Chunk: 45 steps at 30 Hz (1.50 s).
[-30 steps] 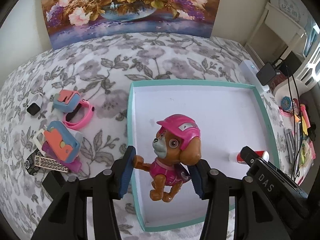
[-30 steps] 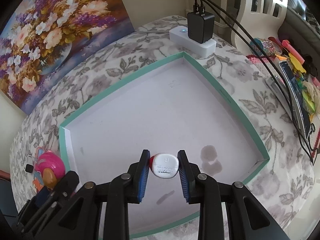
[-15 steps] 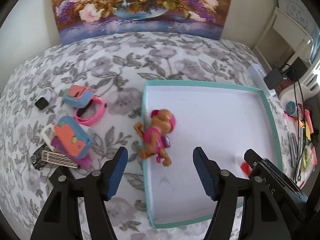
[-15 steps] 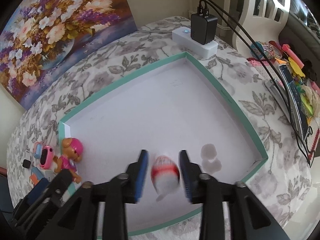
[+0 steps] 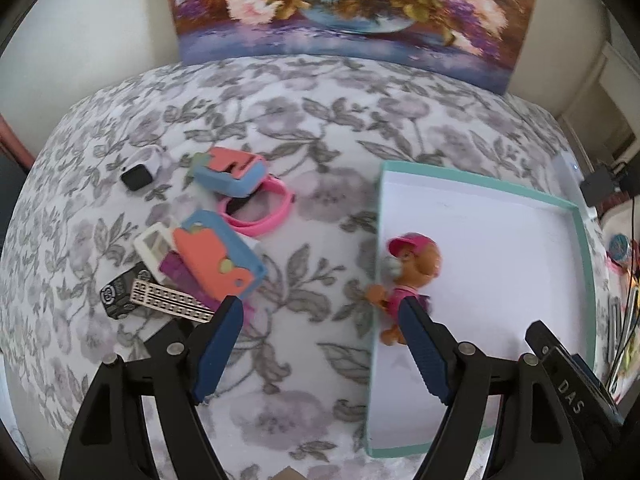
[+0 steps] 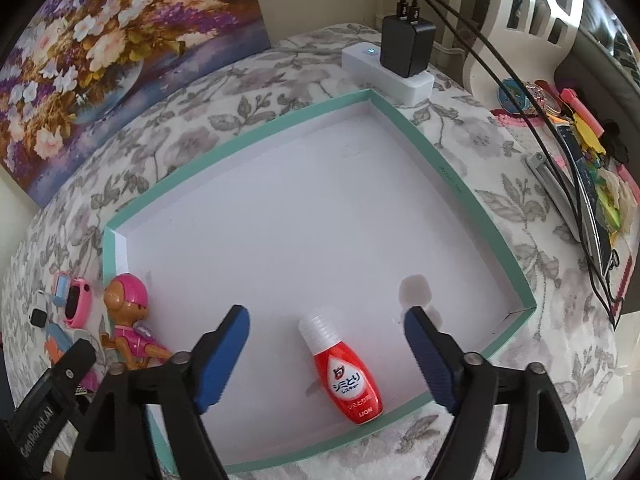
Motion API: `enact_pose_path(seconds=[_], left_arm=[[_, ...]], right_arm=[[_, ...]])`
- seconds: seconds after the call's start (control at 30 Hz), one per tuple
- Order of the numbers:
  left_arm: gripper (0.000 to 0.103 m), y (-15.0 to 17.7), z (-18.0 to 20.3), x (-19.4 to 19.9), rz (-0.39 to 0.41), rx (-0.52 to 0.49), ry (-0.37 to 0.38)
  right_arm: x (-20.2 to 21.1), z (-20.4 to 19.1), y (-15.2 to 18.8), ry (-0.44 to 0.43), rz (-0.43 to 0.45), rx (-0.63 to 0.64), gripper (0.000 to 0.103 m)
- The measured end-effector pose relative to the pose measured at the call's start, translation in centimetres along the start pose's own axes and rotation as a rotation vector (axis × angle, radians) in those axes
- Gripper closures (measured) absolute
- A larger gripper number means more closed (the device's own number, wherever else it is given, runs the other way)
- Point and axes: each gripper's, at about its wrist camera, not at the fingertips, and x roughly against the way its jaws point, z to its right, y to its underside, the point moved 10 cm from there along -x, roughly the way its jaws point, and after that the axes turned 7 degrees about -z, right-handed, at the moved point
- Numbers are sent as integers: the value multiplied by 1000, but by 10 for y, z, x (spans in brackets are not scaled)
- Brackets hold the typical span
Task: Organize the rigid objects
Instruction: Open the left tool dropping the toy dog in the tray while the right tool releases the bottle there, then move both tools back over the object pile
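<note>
The right gripper (image 6: 326, 354) points steeply down over the near part of the tray (image 6: 460, 184). Its jaws are spreading and stand wide, with a red bottle (image 6: 352, 380) lying flat on the tray floor between them, touched by neither pad. The bottle's white cap points away from the camera. Farther left, a toy dog (image 6: 128, 320) in a pink helmet lies against the tray's left wall. Beyond the tray's far corner a black charger (image 6: 406, 46) sits plugged into a white power strip (image 6: 400, 80).

The left gripper (image 5: 322, 346) hangs over the flowered tabletop (image 5: 304, 152) just left of the tray (image 5: 584, 264). Its jaws are also opening and hold nothing; only cloth lies between the pads. The right pad stands in front of the toy dog (image 5: 408, 276), which lies inside the tray at its left wall. To the left sits a loose heap: a patterned strip (image 5: 168, 300), a black cube (image 5: 120, 292), a white frame (image 5: 154, 246) and an orange-and-blue toy (image 5: 218, 260). Behind these lies a pink watch (image 5: 260, 210) under a second blue toy (image 5: 230, 174), then a small white-and-black gadget (image 5: 142, 168). A flower painting (image 5: 352, 4) leans on the wall at the back.
</note>
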Motion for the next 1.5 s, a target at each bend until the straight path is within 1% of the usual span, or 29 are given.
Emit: enact_pose_path(seconds=[0.03,0.1,0.13,0.27,0.5,0.6,0.77,0.93,1.0,1.1,1.2,1.3,1.4,1.5], left_arm=[[22,-2,-5,1,8,9,-4],[10,-3,-11,3,18,21,-13],[5,-5,-17,4,23,31,-23],[5,-7,-32,10,29,61,-21],[5,-15,-65,31,76,118,-40],[5,-18,-80,42,96,144,-44],[5,-20,-107,59,129,169,-65],[5,-22,-137,73,157,220,-52],[5,-23,-149,79,173,236,-66],[5,-24,-169,89,198,241,-116],[5,-23,-180,93,202,237,-141],[5,-22,-189,91,195,246,-121],[5,-21,-194,85,177,252,-109],[5,-18,-199,76,150,266,-104]], right_arm=[[0,-1,0,1,2,3,12],[1,-4,1,4,6,10,2],[1,-6,2,1,8,17,1],[1,-14,5,3,8,45,0],[3,-30,13,-17,-2,90,0],[10,-34,13,-24,14,95,0],[35,-48,12,-55,67,119,0],[67,-73,12,-91,124,157,0],[81,-85,11,-101,138,178,0],[102,-104,9,-106,165,212,0],[116,-125,9,-121,184,246,0],[124,-151,12,-162,187,276,0],[121,-172,19,-193,171,284,0],[107,-186,28,-194,143,309,0]])
